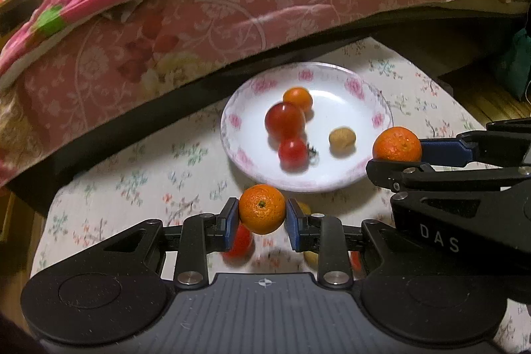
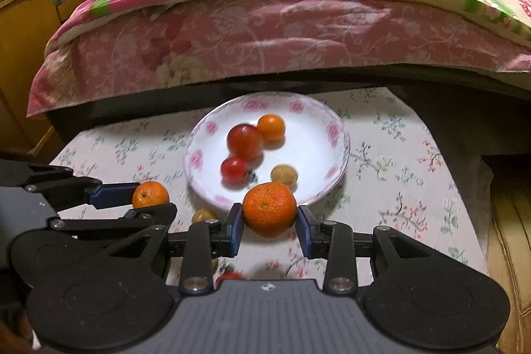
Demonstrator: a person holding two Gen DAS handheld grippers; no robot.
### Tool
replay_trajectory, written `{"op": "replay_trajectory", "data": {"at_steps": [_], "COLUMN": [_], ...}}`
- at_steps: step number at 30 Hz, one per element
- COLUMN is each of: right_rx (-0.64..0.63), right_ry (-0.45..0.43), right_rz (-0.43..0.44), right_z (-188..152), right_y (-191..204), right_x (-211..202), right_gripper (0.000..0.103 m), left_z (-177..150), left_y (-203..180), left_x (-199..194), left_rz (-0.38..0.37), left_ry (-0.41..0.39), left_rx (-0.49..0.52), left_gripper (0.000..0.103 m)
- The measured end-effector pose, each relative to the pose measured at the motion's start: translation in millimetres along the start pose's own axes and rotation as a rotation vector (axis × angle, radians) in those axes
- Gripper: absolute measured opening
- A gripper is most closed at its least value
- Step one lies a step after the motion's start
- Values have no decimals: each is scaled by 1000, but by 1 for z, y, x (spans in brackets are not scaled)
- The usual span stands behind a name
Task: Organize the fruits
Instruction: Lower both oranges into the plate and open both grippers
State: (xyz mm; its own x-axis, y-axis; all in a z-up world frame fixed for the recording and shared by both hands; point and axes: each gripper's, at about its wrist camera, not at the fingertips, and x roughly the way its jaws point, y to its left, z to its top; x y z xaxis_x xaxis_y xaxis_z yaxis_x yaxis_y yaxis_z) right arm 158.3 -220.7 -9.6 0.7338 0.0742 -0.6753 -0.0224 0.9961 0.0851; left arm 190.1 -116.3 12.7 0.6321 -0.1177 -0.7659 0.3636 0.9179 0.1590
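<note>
The left gripper [image 1: 262,217] has its blue-padded fingers [image 1: 230,223] closed narrowly on a round orange mandarin [image 1: 262,208], stem dimple facing the camera, held just short of the near rim of the white floral-rimmed plate [image 1: 245,161]. The right gripper [image 2: 269,223] likewise clamps a second, slightly flattened orange mandarin [image 2: 269,208] between its fingers [image 2: 237,226], its wider axis lying across the fingers, over the plate's near edge. On the plate lie a small orange fruit [image 1: 297,99], two red tomatoes [image 1: 284,120] and a tan walnut [image 1: 342,139]. Everything sits on a table with a flower-printed cloth [image 1: 139,175].
</note>
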Motion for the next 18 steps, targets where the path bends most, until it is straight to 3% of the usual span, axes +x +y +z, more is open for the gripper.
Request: {"op": "replay_trajectory", "data": {"at_steps": [18], "right_rx": [18], "right_ry": [-30], "right_rz": [27], "right_z": [28], "right_y": [-23], "right_x": [45], "right_gripper": [29], "left_z": [30], "left_y": [8], "left_x": [42], "left_rz": [-28], "left_ry": [-26], "left_rx": [0], "left_gripper": [36]}}
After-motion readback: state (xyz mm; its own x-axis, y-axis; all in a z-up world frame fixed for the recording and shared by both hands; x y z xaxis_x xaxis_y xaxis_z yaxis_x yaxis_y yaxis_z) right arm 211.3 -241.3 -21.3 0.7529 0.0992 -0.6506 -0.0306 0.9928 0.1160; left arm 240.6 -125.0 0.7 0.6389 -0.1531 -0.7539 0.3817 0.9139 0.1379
